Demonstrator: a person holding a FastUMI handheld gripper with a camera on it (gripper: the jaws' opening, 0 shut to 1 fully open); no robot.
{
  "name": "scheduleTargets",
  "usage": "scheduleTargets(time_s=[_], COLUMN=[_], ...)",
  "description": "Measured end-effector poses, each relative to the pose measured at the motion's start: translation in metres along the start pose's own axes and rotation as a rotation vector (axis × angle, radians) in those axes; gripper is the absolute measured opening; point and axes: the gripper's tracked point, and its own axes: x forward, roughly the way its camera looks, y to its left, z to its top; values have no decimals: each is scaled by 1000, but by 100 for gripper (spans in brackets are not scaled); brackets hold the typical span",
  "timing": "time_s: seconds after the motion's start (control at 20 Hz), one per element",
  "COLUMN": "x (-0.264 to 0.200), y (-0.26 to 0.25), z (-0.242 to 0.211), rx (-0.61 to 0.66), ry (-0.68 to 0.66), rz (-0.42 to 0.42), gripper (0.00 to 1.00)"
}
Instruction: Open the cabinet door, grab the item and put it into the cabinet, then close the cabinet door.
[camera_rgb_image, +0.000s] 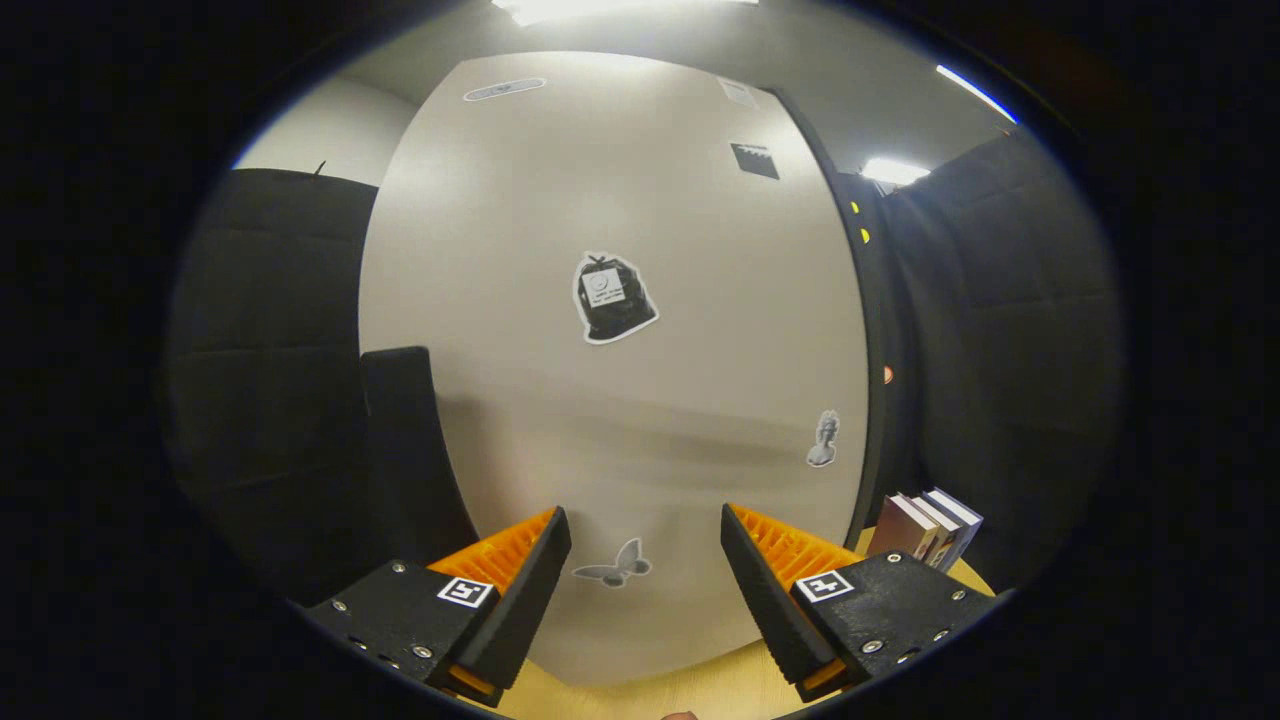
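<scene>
Cabinet door stands closed directly ahead of the gripper, filling the space beyond its fingers. The gripper is wide apart and empty, squared to the panel, probably seeking an edge. Books rest on the table beside the cabinet's right side.

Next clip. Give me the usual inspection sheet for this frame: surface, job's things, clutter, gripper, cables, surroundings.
Surface: light wooden tabletop, a bare strip showing below the fingers.
Job's things: cabinet door, pale grey, facing the camera and appearing closed; it carries stickers, among them a butterfly sticker low down and a dark bag-shaped sticker mid-panel. The item to stow cannot be identified.
Clutter: a few books standing beside the door's lower corner.
Gripper: gripper open, fingers wide apart, holding nothing, pointed at the door.
Cables: nothing seen.
Surroundings: black cloth booth walls, ceiling lights above.
</scene>
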Motion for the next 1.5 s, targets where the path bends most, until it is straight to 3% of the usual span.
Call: scheduleTargets(time_s=[0.15, 0.45, 1.05, 1.5], x=[13, -5, -138, -181], y=[9, 10, -10, -4], z=[-8, -5, -9, -42], rx=[-45, -57, -115, -98], ry=[12, -14, -118, -113], rz=[-10, -27, -81, -87], gripper=[94, 93, 93, 93])
